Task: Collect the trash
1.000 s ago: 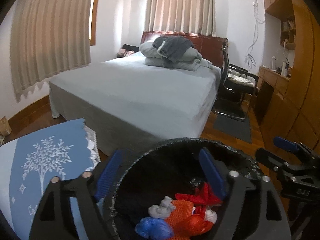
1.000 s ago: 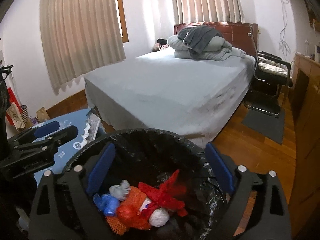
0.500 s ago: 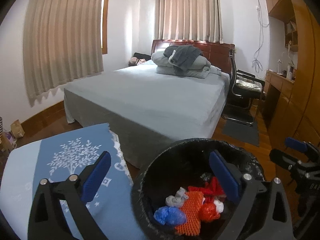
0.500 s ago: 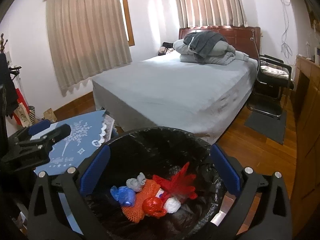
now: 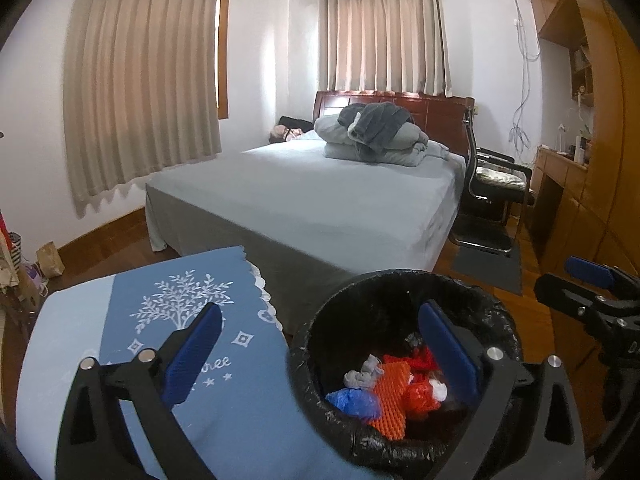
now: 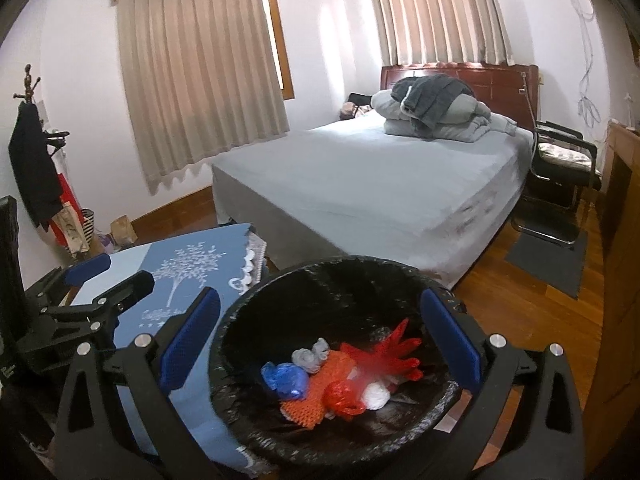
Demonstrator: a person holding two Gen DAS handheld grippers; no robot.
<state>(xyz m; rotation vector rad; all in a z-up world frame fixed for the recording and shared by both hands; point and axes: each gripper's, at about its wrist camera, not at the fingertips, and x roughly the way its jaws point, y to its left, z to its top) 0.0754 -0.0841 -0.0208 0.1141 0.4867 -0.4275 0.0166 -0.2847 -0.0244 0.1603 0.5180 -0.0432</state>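
Note:
A black bin lined with a black bag (image 5: 320, 344) (image 6: 280, 292) stands beside a table with a blue cloth (image 5: 120, 320) (image 6: 188, 264). Inside lie trash pieces: a blue bag (image 6: 284, 376), a grey wad (image 6: 310, 356), an orange mesh (image 6: 312, 400), red plastic (image 6: 384, 352) and a white wad (image 6: 376, 394). My left gripper (image 5: 320, 352) is open and empty, over the bin's left rim. My right gripper (image 6: 320, 340) is open and empty above the bin. Each gripper shows in the other's view (image 5: 588, 284) (image 6: 104, 280).
A large bed (image 5: 320, 200) with folded grey bedding (image 5: 376, 136) stands behind the bin. A black chair (image 5: 492, 196) and a dark mat (image 5: 488, 264) lie to the right, by wooden cabinets (image 5: 592, 200). Bags (image 6: 76, 228) and a coat rack (image 6: 32, 152) are at the left wall.
Both grippers have pulled back and up from the bin, so more of the room and the blue cloth shows. The trash in the bin lies as before.

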